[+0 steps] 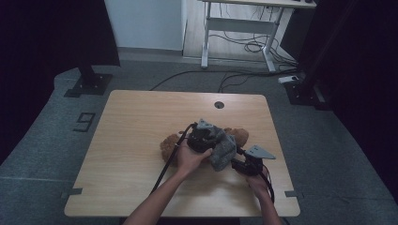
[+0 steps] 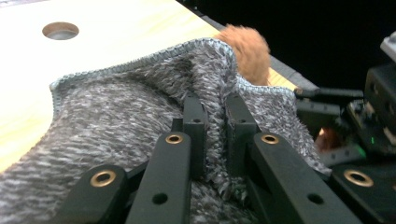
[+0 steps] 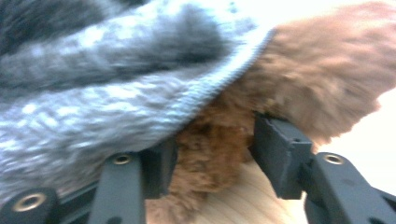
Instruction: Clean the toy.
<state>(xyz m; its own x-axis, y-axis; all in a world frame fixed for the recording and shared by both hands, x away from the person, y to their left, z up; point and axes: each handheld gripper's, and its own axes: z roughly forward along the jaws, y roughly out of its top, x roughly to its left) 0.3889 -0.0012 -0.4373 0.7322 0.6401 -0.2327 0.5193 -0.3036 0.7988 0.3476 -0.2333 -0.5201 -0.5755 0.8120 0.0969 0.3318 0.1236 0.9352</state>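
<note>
A brown plush toy [image 1: 169, 144] lies right of the table's middle, with a grey fuzzy cloth [image 1: 226, 149] draped over it. My left gripper [image 2: 215, 109] is shut on a raised fold of the grey cloth [image 2: 116, 121], and a brown plush tip [image 2: 246, 49] sticks out beyond the hem. My left gripper [image 1: 210, 140] sits on top of the toy, half covered by the cloth. My right gripper [image 3: 214, 147] stands open, and the brown plush [image 3: 299, 70] bulges between its jaws under the hem of the grey cloth [image 3: 107, 88]. My right gripper [image 1: 238, 159] comes in from the front right.
The wooden table [image 1: 136, 122] has a round cable hole [image 1: 219, 104] near its far edge. Its right edge lies close to my right hand. A white desk frame [image 1: 239, 26] and loose cables [image 1: 253, 47] are on the floor beyond.
</note>
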